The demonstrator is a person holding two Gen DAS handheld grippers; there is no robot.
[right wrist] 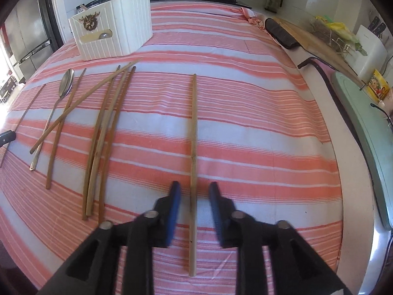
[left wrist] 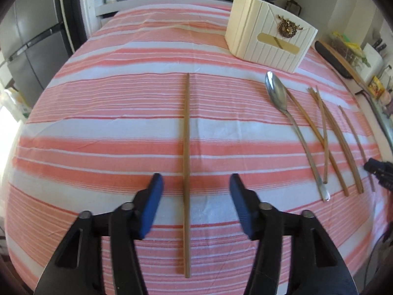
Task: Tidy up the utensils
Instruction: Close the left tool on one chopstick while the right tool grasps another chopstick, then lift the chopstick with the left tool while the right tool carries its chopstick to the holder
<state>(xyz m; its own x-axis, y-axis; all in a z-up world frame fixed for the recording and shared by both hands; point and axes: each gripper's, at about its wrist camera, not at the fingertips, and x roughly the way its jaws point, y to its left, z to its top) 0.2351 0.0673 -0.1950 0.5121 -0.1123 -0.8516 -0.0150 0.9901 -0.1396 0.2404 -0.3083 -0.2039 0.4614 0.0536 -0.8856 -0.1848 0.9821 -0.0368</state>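
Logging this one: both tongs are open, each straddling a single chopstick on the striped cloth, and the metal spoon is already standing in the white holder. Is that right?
Not quite: the metal spoon is not in the white holder; it lies flat on the striped cloth beside the loose chopsticks, as the left wrist view shows. The rest holds: the left tongs and right tongs are open, each straddling a single chopstick.

Bright daylight from the left — fisheye-bent edges, slight motion blur.

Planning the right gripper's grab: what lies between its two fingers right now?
In the right wrist view, a single chopstick lies lengthwise on the striped cloth between the open fingers of the right gripper, untouched.
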